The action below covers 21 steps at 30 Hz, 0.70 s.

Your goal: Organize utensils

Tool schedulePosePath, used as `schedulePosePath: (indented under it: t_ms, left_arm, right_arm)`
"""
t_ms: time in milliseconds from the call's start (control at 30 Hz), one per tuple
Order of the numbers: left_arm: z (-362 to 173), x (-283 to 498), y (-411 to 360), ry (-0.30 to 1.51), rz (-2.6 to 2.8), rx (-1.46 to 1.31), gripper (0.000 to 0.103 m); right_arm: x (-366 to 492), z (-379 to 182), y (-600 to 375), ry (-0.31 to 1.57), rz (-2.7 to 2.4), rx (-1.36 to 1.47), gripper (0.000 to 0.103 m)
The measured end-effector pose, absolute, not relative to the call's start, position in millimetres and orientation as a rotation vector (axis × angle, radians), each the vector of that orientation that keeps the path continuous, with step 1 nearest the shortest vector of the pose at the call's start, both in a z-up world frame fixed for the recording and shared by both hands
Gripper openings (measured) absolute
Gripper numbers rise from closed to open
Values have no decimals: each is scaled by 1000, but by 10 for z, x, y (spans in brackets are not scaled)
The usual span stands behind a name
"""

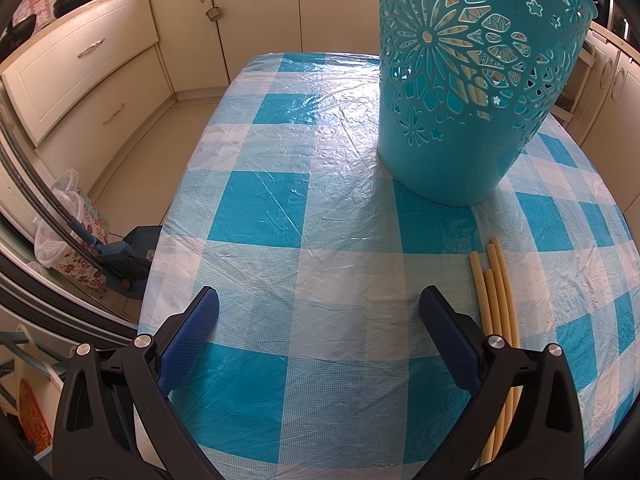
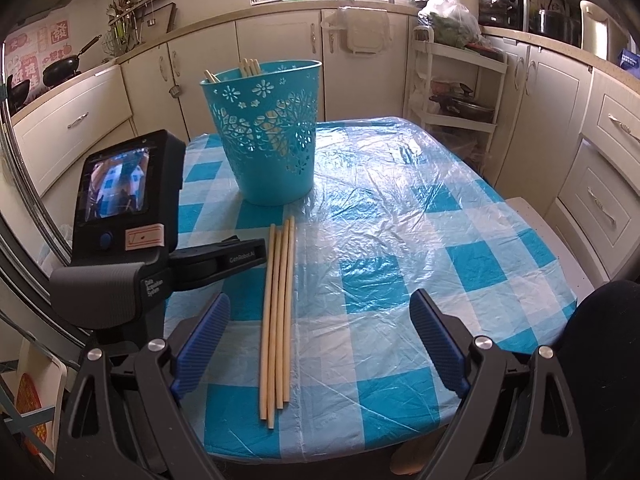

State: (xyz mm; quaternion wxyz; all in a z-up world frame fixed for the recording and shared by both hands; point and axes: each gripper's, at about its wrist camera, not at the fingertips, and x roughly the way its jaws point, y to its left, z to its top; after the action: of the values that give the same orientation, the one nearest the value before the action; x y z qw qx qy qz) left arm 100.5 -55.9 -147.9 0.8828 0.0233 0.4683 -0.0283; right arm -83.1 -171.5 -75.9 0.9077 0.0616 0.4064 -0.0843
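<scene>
Four chopsticks (image 2: 277, 312) lie side by side on the checked tablecloth (image 2: 420, 216), just near of the teal basket (image 2: 267, 132). Only the right wrist view shows more sticks standing inside it (tips above the rim). The right gripper (image 2: 320, 340) is spread wide above the table, nothing held; the left gripper (image 1: 319, 334), likewise spread, hangs left of the sticks.

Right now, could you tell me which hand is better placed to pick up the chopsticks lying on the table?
Right. The right tongs are open with the chopsticks lying between their fingers. The left tongs are open too, but over bare tablecloth, with the chopsticks off to their right side, short of the basket.
</scene>
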Motion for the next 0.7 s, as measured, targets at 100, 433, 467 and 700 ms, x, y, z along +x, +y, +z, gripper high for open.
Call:
schedulePosePath:
  t_ms: [100,433,467,700]
  left_arm:
    - [-1479,1006,-559,975,-59,48,96]
    - [-1480,1007,-558,975,-59,48,96]
    - [-1477,1009,-559,975,-59,48,96]
    - [-1478,1009,-559,975,-59,48,96]
  right_arm:
    - [-829,-753,-1708,838,-177,124,88]
    - [-827,-727,-1666,834,-175,105,88]
    - [-827,-727,-1665,834,-175,105,88]
    - [-835,-732,-1657,836,-175,102,88]
